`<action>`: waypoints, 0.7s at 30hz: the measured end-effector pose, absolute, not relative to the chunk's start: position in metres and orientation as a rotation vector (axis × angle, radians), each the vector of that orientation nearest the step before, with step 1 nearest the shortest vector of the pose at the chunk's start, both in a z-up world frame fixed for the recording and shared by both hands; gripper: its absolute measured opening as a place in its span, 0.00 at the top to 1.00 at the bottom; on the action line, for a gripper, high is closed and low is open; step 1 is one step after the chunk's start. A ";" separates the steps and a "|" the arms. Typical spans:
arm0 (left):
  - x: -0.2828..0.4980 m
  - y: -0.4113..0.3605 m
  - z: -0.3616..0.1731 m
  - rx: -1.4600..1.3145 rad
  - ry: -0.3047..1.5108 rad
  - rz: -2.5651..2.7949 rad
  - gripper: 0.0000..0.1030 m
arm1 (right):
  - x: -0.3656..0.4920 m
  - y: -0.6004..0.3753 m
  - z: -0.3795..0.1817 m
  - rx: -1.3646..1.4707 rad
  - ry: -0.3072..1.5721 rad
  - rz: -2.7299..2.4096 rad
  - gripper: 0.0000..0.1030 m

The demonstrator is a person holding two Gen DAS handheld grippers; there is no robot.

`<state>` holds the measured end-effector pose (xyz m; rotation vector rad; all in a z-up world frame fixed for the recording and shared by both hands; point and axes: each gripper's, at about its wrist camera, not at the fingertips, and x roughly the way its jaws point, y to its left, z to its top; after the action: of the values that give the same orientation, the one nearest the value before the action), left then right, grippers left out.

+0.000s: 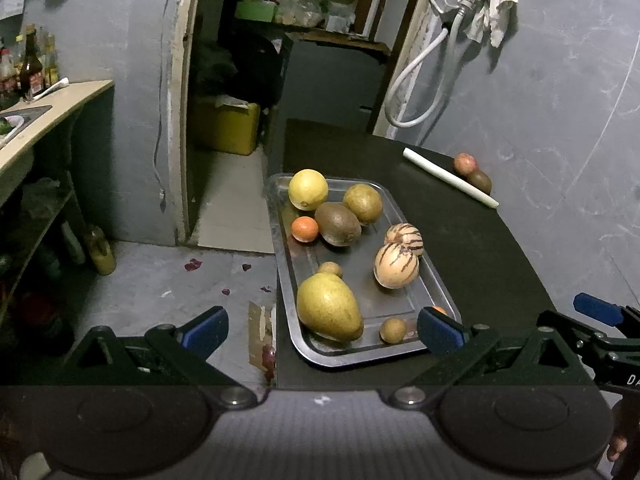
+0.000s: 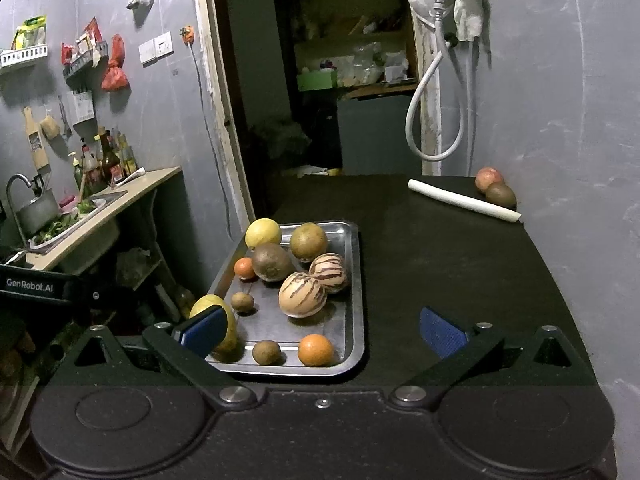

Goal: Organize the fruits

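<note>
Fruit crowds the steel tray [image 1: 434, 276] at the dark worktop [image 2: 460, 260] edge; both your grippers' fingers [image 1: 206, 330] hang spread, empty (two strays [image 2: 494, 186] remain far). A careless nudge could roll the mango [image 1: 328, 306] floorward.

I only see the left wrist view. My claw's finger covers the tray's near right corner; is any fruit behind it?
Observer: Yes, an orange lies in that corner of the tray, next to a small brown fruit.
Operator: And the right claw? I only catch one blue pad at my edge.
Observer: The right claw is open wide and holds nothing.
</note>
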<state>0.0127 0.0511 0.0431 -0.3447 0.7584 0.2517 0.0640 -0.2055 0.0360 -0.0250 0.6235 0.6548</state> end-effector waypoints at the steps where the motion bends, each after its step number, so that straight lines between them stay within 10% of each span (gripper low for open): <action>1: 0.011 0.049 0.043 -0.343 0.755 0.256 0.01 | 0.063 -0.207 0.036 -0.025 0.622 0.655 0.01; 21: -0.015 0.030 0.057 -0.310 0.674 0.276 0.01 | 0.034 -0.227 0.053 0.069 0.577 0.548 0.01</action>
<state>-0.0147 0.0298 0.0574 -0.3103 0.6737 0.2757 0.0340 -0.2269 0.0532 0.0687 0.5769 0.5476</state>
